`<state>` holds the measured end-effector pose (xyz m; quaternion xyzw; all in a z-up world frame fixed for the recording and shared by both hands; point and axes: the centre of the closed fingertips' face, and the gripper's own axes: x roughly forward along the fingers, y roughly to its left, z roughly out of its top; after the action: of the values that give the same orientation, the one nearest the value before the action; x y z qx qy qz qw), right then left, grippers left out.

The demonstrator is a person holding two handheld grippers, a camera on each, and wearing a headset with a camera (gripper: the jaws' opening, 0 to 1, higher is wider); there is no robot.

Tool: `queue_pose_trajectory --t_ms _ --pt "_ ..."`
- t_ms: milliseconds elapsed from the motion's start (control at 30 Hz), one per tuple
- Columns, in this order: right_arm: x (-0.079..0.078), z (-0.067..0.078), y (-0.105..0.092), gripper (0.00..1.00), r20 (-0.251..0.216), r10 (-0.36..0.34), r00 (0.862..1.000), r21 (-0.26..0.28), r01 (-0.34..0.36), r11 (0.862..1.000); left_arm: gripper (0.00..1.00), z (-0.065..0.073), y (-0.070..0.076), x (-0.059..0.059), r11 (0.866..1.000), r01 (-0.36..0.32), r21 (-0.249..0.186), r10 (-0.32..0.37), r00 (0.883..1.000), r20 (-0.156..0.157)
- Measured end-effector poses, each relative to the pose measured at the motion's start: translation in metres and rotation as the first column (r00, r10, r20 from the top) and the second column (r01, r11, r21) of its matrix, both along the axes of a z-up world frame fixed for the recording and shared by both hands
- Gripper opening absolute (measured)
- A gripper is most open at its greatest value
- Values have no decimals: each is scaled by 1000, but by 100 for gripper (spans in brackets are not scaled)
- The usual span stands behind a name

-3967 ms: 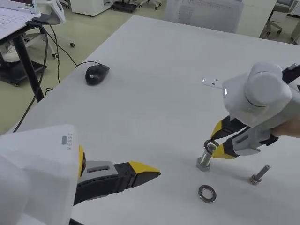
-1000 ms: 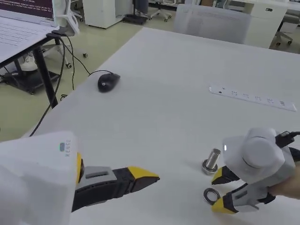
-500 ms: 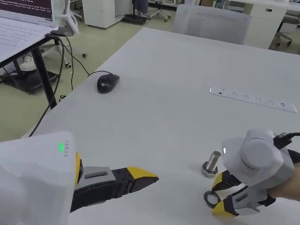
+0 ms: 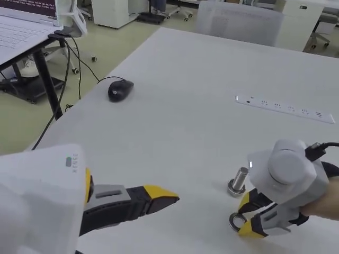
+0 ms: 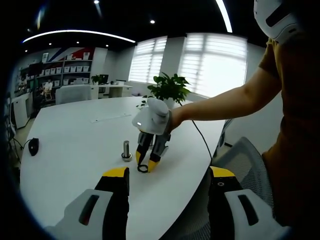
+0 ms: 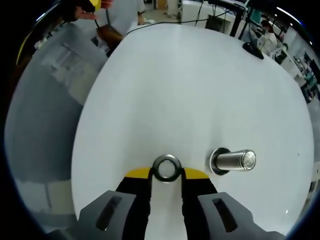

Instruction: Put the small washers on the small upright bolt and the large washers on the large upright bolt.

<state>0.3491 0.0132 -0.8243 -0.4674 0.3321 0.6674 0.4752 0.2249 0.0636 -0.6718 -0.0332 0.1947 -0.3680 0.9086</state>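
Note:
A large steel bolt (image 4: 239, 181) stands upright on the white table (image 4: 185, 106), threads up and wide base down. Just in front of it a large washer (image 4: 234, 221) sits between the yellow tips of my right gripper (image 4: 243, 222). In the right gripper view the washer (image 6: 166, 168) is pinched between the two jaws of my right gripper (image 6: 166, 176), with the bolt (image 6: 234, 160) close on its right. My left gripper (image 4: 168, 198) hovers at the near left with nothing in it. In its own view my left gripper (image 5: 169, 174) is open, facing the bolt (image 5: 126, 150) and the washer (image 5: 143, 168).
A black mouse (image 4: 120, 89) with its cable lies at the table's left edge. A white power strip (image 4: 285, 110) lies at the far right. A laptop (image 4: 24, 24) stands on a side stand beyond the left edge.
My right gripper has left the bolt, come down to the loose washer in front of it, and shut its jaws around it. The left gripper has stayed put.

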Motion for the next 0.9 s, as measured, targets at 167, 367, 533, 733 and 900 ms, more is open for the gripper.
queue_pose_trajectory --t_ms 167,367,533,733,900 --pt "2 1 -2 22 9 -10 1000 -8 10 1000 63 -1 0 0 1000 0 2 0 1000 -2" --pt "7 16 -9 22 19 -14 1000 -6 14 1000 62 -1 -1 1 1000 -1 -2 1 1000 -4" --pt "16 32 -12 22 47 -20 999 -3 20 1000 62 -1 -5 2 1000 10 -1 -10 1000 -5" --pt "26 57 -7 22 89 -23 996 27 21 999 62 0 -7 2 1000 15 0 -15 1000 -5" --pt "34 73 0 22 124 -19 992 46 13 999 62 0 -7 3 1000 16 -1 -16 1000 -4"
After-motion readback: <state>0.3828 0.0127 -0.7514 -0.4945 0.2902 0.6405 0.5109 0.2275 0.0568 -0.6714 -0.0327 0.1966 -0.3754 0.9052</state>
